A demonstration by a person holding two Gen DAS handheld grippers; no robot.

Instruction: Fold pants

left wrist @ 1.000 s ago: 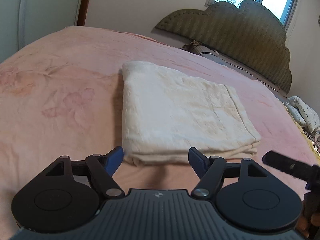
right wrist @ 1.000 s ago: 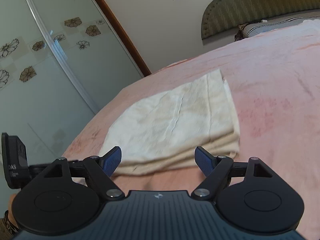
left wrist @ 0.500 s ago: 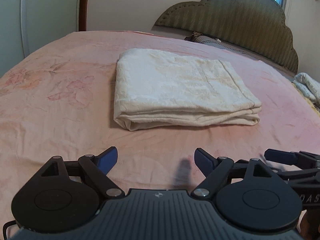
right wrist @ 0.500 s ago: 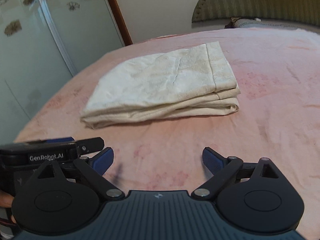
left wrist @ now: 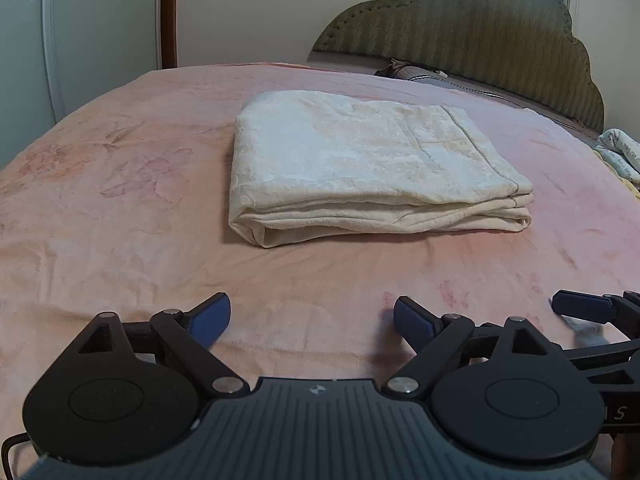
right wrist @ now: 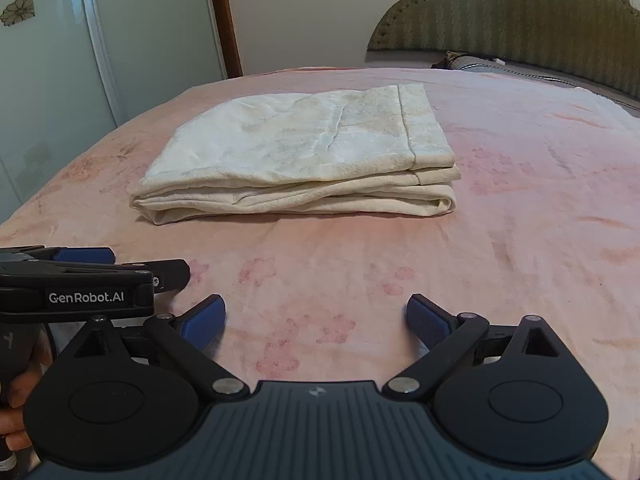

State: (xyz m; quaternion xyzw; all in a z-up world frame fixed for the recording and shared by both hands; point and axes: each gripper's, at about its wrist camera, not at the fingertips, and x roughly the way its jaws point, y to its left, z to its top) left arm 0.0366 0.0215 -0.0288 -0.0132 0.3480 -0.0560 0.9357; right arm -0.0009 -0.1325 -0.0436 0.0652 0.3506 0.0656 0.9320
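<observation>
The cream pants (left wrist: pixel 372 160) lie folded into a thick rectangle on the pink blanket (left wrist: pixel 120 208); the right wrist view shows the same pants (right wrist: pixel 300 148) from their other side. My left gripper (left wrist: pixel 312 312) hangs over bare blanket well short of the fold, its jaws still opening with nothing between them. Beside it on the right, my right gripper (right wrist: pixel 316 312) stands open and empty, equally far from the pants. Each gripper's blue fingertips (left wrist: pixel 580 308) (right wrist: pixel 84 256) show at the edge of the other's view.
A green padded headboard (left wrist: pixel 480 40) and a pillow (left wrist: pixel 420 74) lie beyond the pants. Glass wardrobe doors (right wrist: pixel 60 60) stand to the left of the bed. Patterned cloth (left wrist: pixel 620 156) sits at the bed's right edge. A hand (right wrist: pixel 16 400) grips the left tool.
Both grippers have drawn back from the near edge of the pants and spread their jaws wider. The pants stay folded in place.
</observation>
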